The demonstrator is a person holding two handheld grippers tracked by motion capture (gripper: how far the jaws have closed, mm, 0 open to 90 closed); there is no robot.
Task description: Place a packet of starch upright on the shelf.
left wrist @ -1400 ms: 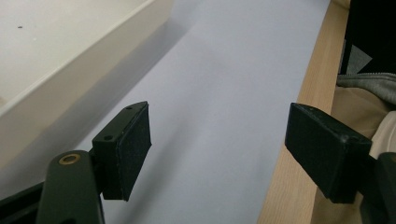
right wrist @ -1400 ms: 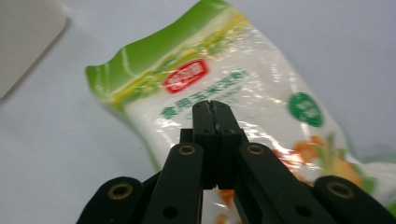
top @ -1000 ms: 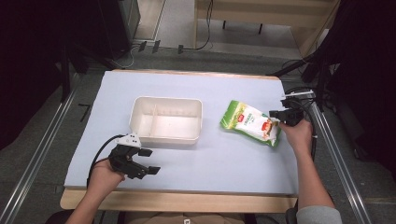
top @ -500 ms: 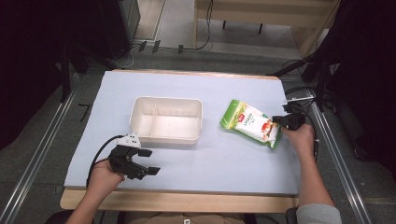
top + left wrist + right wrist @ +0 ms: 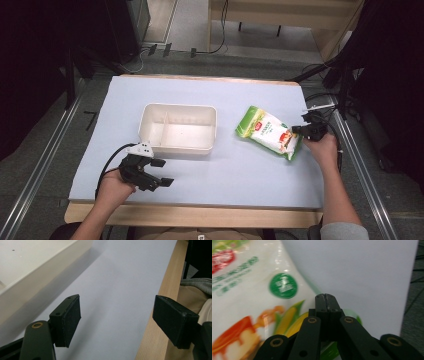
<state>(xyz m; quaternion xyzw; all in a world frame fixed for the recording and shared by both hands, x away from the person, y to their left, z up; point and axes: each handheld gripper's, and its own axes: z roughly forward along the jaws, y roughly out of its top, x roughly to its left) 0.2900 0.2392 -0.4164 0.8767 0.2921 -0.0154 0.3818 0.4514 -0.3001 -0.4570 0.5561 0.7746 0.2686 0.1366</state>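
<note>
Blue table (image 5: 210, 95) — right hand-held gripper (image 5: 295, 129) clamped on snack bag (image 5: 267, 131) edge

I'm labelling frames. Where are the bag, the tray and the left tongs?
bag (image 5: 267, 131): high view, middle of its front.
tray (image 5: 177, 146): high view, near wall.
left tongs (image 5: 161, 172): high view, between the tips.

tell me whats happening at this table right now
A person works at a table with a gripper in each hand. The right gripper has its jaws pressed together at the edge of a green and white snack bag, apparently pinching it. The left gripper rests open on the blue mat, holding nothing, in front of an empty white tray left of the bag.
</note>
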